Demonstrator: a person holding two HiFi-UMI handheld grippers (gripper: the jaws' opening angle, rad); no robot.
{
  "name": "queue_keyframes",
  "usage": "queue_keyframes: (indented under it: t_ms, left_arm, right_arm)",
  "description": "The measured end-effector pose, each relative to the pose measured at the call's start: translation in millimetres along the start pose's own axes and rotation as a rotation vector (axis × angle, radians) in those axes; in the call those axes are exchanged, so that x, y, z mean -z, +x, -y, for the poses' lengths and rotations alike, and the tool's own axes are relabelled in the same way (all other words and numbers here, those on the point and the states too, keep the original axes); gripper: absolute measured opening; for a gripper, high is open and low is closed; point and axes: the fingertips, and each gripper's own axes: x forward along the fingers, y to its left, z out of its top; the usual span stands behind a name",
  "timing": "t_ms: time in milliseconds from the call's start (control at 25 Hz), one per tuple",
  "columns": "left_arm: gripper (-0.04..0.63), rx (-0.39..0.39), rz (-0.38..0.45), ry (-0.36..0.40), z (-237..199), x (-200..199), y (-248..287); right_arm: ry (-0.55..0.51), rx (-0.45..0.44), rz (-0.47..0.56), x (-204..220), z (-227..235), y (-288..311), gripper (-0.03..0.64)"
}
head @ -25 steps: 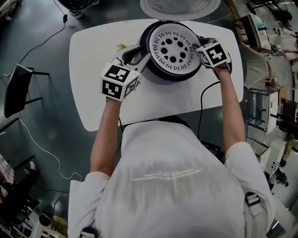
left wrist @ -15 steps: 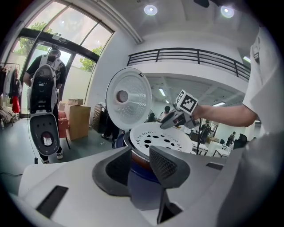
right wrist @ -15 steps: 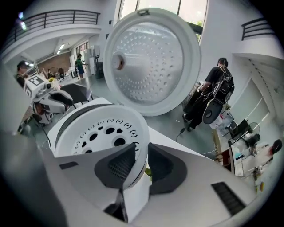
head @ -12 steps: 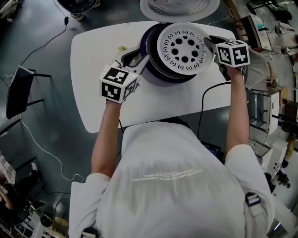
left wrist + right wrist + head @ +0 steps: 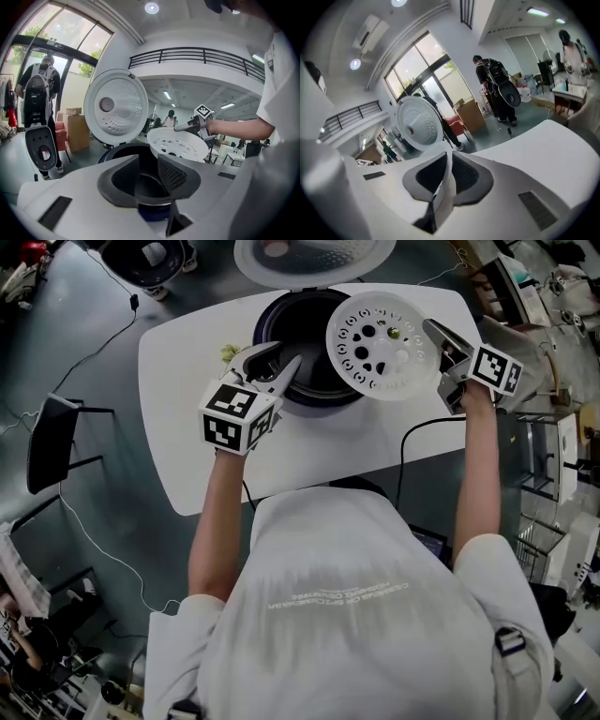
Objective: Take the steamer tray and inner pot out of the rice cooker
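The left gripper [image 5: 274, 362] sits at the near rim of the rice cooker [image 5: 265, 334] with its jaws apart, gripping nothing. The inner pot [image 5: 302, 338] is still inside. It is probably heavier, smooth metal, best pinched by its rim. The steamer tray [image 5: 380, 334] hangs tilted above the cooker's right side and looks light, thin and stiff. The right gripper [image 5: 437, 334], whose jaws have just been closing, clamps the tray's right edge.

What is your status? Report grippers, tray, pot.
Right gripper, jaws just closing, shut on steamer tray, lifted off. Left gripper open at rice cooker rim. Inner pot still inside. Tray partly above it.
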Motion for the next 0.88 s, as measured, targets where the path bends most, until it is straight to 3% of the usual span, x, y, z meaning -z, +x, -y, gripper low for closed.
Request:
queue_keyframes:
  t_ms: [280,480,640,880]
  left_arm:
    - [0.138,-0.006,-0.029,0.036,40,-15,34]
    - [0.138,-0.037,-0.066,0.055,58,-18,49]
    - [0.138,-0.074,-0.094,0.069,79,-23,74]
    - [0.138,-0.169,-0.137,0.036,90,-14,91]
  right_arm:
    - [0.188,-0.062,0.149,-6,71,-61,0.054]
    - [0.312,-0.087,0.212,15,132,-80,0.054]
    - [0.423,-0.072,0.241,28,198,-96,0.054]
    - [0.482,-0.006,0.255,56,281,-87,0.055]
